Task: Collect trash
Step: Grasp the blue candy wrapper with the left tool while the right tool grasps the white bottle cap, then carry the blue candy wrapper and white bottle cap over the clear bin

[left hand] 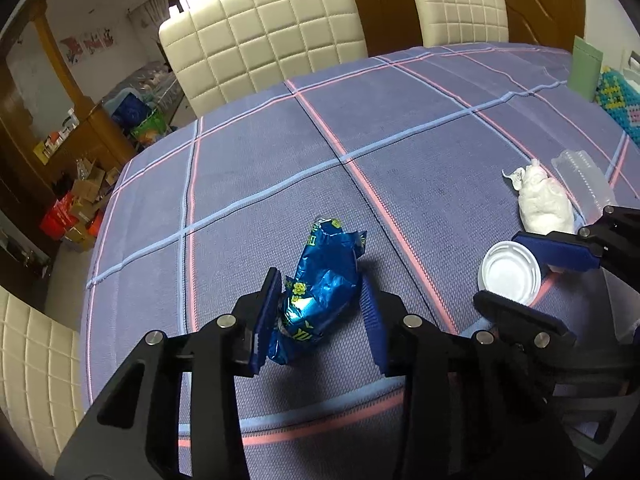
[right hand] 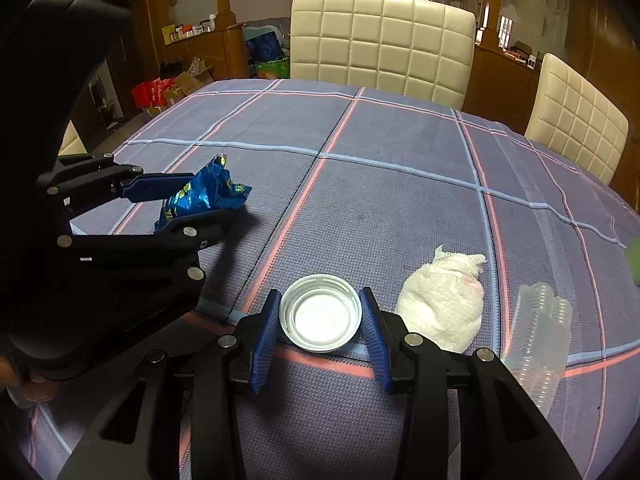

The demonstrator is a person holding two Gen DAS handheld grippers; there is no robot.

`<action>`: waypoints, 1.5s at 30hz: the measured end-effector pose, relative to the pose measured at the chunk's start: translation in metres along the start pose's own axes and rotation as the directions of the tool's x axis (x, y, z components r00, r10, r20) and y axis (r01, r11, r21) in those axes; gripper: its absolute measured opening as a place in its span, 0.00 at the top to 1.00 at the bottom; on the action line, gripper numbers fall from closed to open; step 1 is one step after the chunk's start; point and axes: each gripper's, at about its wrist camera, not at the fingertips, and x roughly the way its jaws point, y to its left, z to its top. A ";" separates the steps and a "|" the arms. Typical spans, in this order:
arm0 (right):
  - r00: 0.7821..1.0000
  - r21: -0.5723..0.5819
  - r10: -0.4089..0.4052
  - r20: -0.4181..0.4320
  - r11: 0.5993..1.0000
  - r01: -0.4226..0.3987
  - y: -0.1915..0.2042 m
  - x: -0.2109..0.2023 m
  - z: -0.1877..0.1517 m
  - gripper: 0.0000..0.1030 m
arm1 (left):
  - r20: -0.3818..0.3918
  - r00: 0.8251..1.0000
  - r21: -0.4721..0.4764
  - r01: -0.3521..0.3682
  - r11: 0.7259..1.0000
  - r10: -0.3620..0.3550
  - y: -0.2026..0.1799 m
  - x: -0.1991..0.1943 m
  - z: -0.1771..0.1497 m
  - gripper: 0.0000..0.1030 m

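Wide stretches of the plaid-clothed counter (right hand: 400, 184) lie bare toward its far edge, where two cream quilted chairs (right hand: 384, 40) stand pushed in; beyond the left edge boxes and bags crowd the floor. All the litter sits in the near part of the cloth. The left gripper (left hand: 320, 300) has a crumpled blue foil wrapper (left hand: 324, 284) between its blue pads; the left pad touches the foil, and the right pad seems just at its edge, so a firm clamp cannot be told. The wrapper is shiny, creased, with yellow print and a torn, open far end. To its right, well apart, the right gripper (right hand: 320, 316) is clamped on a white round lid (right hand: 320, 316), hollow side up, with a ribbed rim. Just beside that gripper on the right lies a wadded white tissue (right hand: 440, 304), and next to it a stack of clear plastic cups (right hand: 540, 332) on its side. A green card (left hand: 586, 68) stands near the far right edge.
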 end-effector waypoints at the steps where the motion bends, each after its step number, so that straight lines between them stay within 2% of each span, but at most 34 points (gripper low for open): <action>1: 1.000 0.000 0.000 0.001 1.000 0.000 0.000 0.000 0.000 0.62 | -0.002 1.000 -0.005 0.004 1.000 -0.004 0.001 0.000 0.000 0.61; 11: 1.000 -0.015 0.014 0.011 1.000 -0.014 0.011 -0.015 0.000 0.62 | -0.009 1.000 -0.009 -0.014 1.000 0.014 0.011 -0.021 -0.020 0.61; 21: 0.998 -0.085 0.024 0.057 0.996 -0.019 0.052 -0.055 0.002 0.62 | 0.028 0.998 -0.042 -0.050 0.998 0.052 0.035 -0.077 -0.052 0.61; 28: 0.995 -0.152 0.037 0.098 0.988 -0.022 0.096 -0.089 0.004 0.62 | 0.065 0.994 -0.087 -0.081 0.993 0.086 0.060 -0.122 -0.081 0.61; 35: 0.991 -0.230 0.063 0.116 0.973 -0.035 0.150 -0.105 0.005 0.62 | 0.079 0.988 -0.148 -0.120 0.982 0.132 0.098 -0.155 -0.117 0.61; 45: 0.989 -0.328 0.113 0.097 0.942 -0.075 0.224 -0.098 0.012 0.62 | 0.039 0.982 -0.253 -0.168 0.953 0.184 0.157 -0.168 -0.171 0.61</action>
